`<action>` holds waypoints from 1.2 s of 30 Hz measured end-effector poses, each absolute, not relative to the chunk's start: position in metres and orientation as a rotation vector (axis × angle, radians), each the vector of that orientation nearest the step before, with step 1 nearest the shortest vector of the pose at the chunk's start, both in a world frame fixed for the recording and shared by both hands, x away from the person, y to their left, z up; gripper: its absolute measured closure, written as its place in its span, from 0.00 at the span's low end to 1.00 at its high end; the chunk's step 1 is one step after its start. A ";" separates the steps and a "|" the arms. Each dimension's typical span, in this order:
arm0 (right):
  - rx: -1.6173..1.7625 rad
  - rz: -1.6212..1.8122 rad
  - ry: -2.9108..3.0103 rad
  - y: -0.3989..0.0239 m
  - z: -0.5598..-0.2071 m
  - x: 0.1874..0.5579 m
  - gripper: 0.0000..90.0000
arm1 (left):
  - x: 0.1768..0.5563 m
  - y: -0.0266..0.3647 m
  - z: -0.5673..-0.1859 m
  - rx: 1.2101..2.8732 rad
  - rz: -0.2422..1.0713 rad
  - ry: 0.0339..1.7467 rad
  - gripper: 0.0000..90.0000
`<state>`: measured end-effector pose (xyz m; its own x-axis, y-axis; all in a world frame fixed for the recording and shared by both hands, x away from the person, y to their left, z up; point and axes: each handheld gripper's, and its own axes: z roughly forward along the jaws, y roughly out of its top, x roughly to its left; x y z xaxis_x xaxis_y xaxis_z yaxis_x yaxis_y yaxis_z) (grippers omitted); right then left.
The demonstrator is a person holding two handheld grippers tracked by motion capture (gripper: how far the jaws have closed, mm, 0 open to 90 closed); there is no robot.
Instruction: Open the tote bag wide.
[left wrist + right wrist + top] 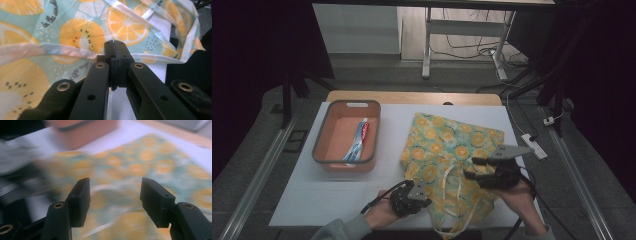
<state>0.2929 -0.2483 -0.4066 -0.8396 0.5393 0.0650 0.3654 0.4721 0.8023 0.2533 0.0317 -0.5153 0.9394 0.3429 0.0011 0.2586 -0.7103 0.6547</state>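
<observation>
Fruit-print bag, left gripper clamping hem

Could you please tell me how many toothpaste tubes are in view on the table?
1. A red, white and blue toothpaste tube lies inside the orange plastic basket at the table's left; the fruit-print cloth bag could hide others.

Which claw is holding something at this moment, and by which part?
The left claw is shut on the fruit-print bag at its hemmed edge. The right claw is open and holds nothing.
</observation>
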 end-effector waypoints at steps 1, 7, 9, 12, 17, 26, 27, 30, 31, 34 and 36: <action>0.755 1.284 2.575 -0.239 -0.410 0.282 0.47 | 0.254 0.032 -0.516 2.403 0.158 0.428 0.99; 0.703 1.088 2.840 -0.186 -0.476 0.237 0.45 | 0.254 0.031 -0.518 2.406 0.163 0.433 0.99; 0.653 0.991 2.885 -0.171 -0.492 0.224 0.44 | 0.255 0.033 -0.517 2.405 0.161 0.435 0.99; 0.592 0.912 2.861 -0.157 -0.499 0.216 0.46 | 0.256 0.033 -0.518 2.405 0.155 0.442 0.99; 0.514 0.743 2.854 -0.151 -0.512 0.217 0.71 | 0.255 0.034 -0.518 2.410 0.155 0.441 0.99; 0.516 0.878 2.807 -0.168 -0.479 0.228 1.00 | 0.255 0.039 -0.518 2.406 0.165 0.457 0.98; 0.535 0.932 2.760 -0.173 -0.465 0.232 1.00 | 0.256 0.040 -0.518 2.409 0.163 0.460 0.98; 0.575 1.015 2.612 -0.190 -0.428 0.251 1.00 | 0.257 0.042 -0.518 2.407 0.164 0.474 0.98; 0.593 1.038 2.579 -0.195 -0.419 0.260 1.00 | 0.258 0.042 -0.519 2.408 0.163 0.482 0.98; 0.653 1.076 2.493 -0.208 -0.401 0.296 1.00 | 0.259 0.043 -0.520 2.418 0.157 0.491 0.98; 0.702 1.076 2.444 -0.214 -0.397 0.321 1.00 | 0.260 0.043 -0.520 2.420 0.155 0.491 0.98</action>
<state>0.3208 -0.2136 -0.3970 -0.8038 0.5788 -0.1377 0.2891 0.5822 0.7599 0.2595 0.0432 -0.5201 0.9226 0.3855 -0.0132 0.3077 -0.7149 0.6279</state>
